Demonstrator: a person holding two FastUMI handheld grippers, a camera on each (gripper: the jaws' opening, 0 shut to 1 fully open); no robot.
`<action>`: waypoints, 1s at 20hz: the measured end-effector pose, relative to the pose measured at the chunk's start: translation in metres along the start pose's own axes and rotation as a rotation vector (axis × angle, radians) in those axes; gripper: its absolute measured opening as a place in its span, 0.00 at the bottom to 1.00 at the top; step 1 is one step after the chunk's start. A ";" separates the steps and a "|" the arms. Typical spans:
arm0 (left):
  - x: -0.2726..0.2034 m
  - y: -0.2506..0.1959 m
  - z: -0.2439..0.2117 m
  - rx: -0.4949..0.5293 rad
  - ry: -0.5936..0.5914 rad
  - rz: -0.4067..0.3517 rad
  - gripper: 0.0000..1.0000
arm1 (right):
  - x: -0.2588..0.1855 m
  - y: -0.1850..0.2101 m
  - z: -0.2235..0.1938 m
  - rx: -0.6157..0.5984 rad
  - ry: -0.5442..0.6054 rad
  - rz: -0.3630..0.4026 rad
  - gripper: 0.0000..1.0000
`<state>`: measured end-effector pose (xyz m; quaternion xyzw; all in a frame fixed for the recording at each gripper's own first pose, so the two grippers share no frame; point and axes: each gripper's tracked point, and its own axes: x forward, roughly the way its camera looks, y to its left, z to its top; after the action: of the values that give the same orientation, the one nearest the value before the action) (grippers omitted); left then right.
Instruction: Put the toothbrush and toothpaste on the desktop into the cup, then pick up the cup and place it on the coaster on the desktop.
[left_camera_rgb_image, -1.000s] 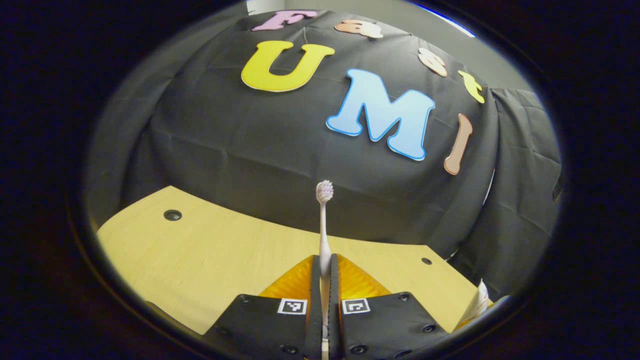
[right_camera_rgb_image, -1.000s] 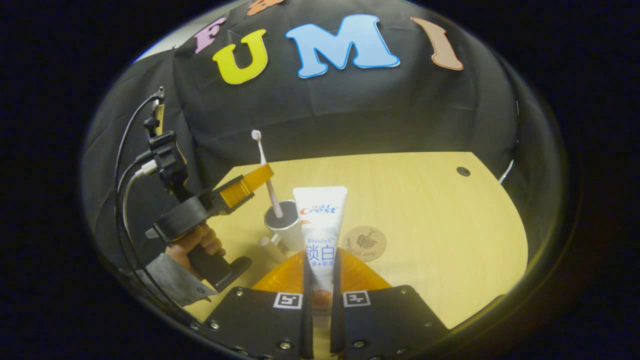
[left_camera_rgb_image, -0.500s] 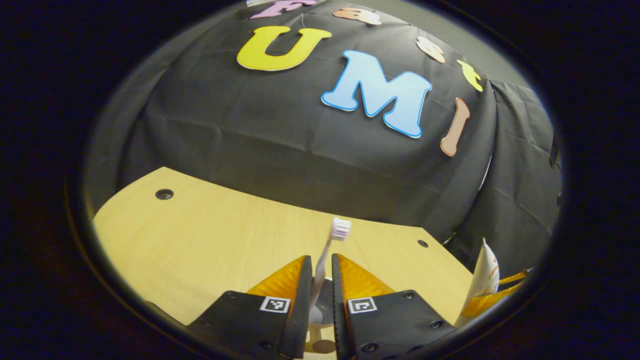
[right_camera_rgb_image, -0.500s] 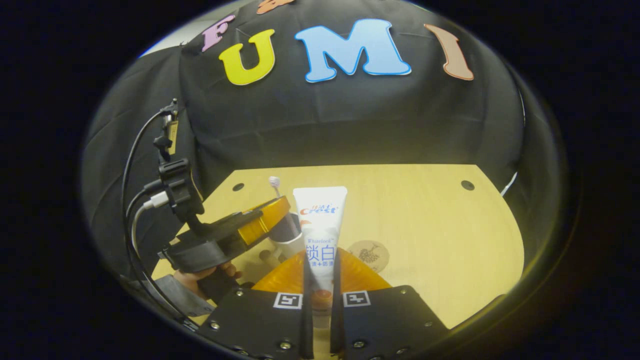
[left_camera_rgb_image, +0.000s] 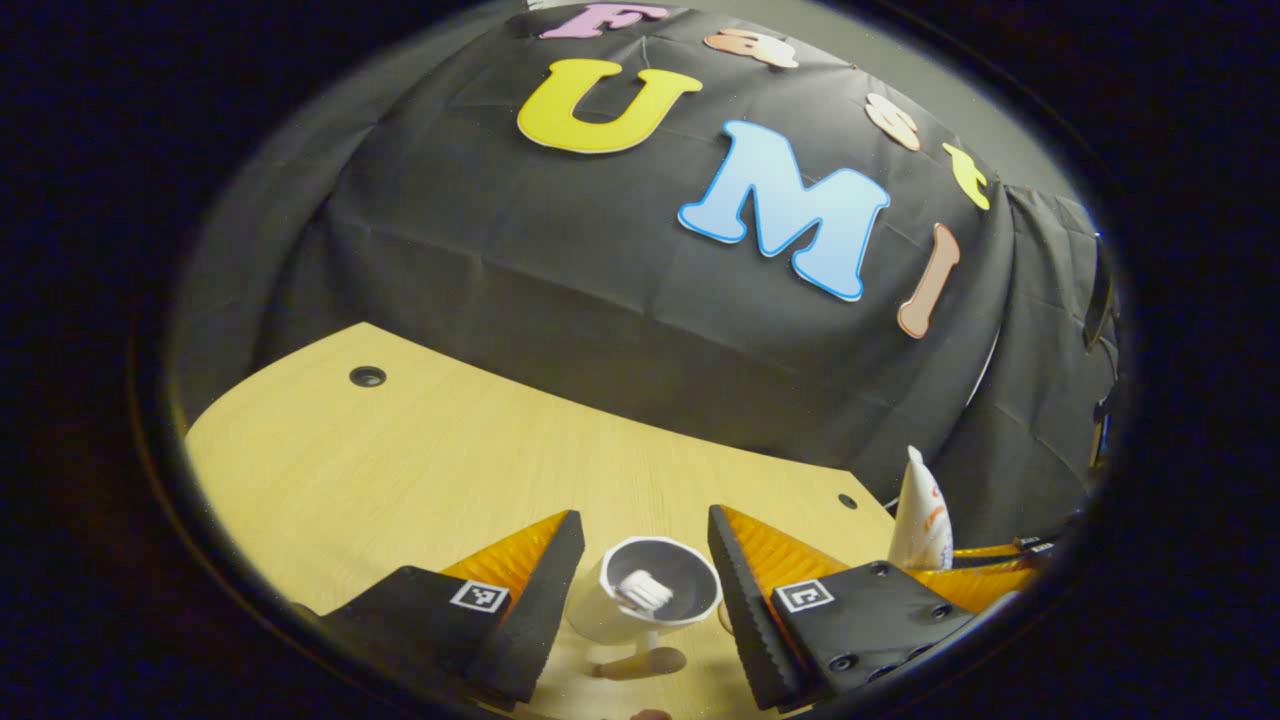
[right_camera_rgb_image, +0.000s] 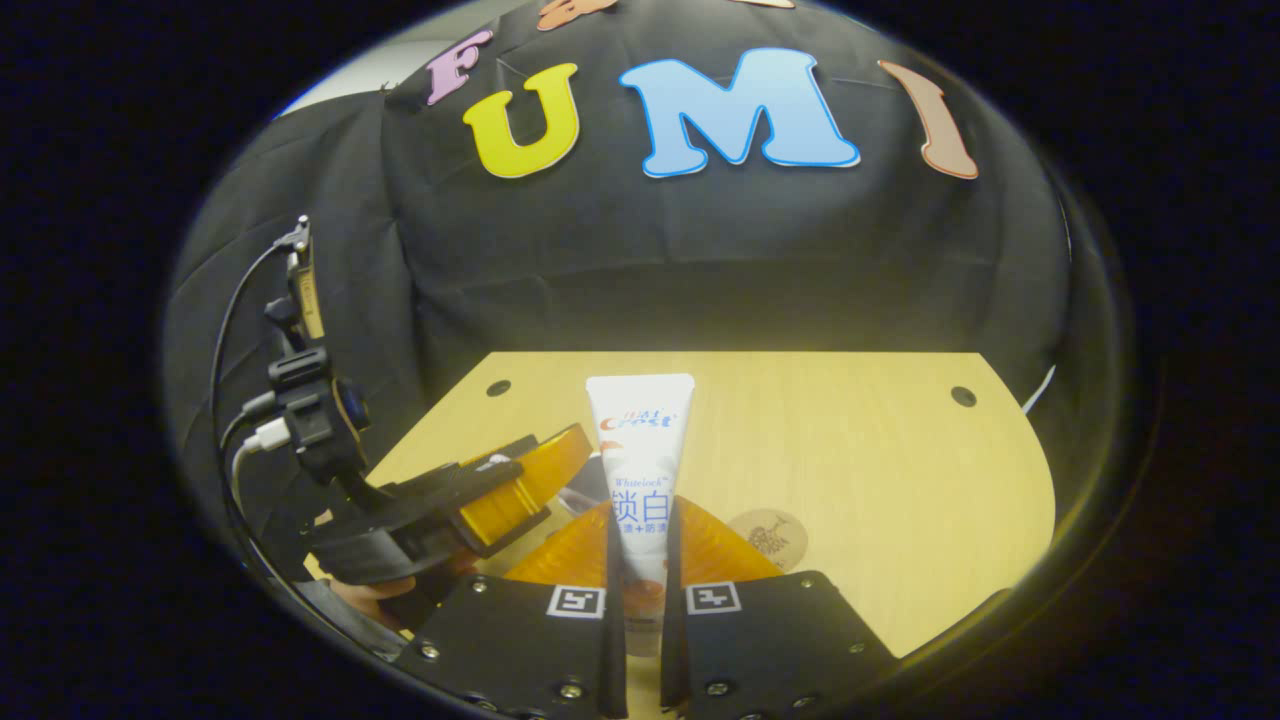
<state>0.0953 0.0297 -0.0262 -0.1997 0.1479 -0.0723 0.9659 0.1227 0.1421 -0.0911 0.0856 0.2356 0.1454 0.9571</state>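
With the toothbrush (left_camera_rgb_image: 645, 590) lying in the cup (left_camera_rgb_image: 655, 598) between my open left gripper (left_camera_rgb_image: 645, 600), my right gripper (right_camera_rgb_image: 640, 560) clamps the toothpaste (right_camera_rgb_image: 638, 470); coaster (right_camera_rgb_image: 768, 540) unused.

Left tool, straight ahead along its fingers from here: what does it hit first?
Most likely the cup. It sits right between the open left tool fingers, toothbrush head inside it. Past the cup there is bare desktop, then the booth wall. Depth is hard to judge through the fisheye.
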 end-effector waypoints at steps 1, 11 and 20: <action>-0.006 0.002 0.002 -0.003 -0.002 0.001 0.84 | 0.004 0.002 0.006 0.000 -0.013 0.006 0.15; -0.073 0.029 0.018 -0.074 -0.024 0.061 0.97 | 0.066 0.024 0.053 -0.023 -0.171 0.093 0.15; -0.105 0.045 0.000 -0.105 0.007 0.089 0.97 | 0.115 0.038 0.061 -0.057 -0.247 0.085 0.16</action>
<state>-0.0007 0.0914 -0.0175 -0.2429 0.1638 -0.0220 0.9559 0.2396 0.2085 -0.0781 0.0853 0.1081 0.1807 0.9738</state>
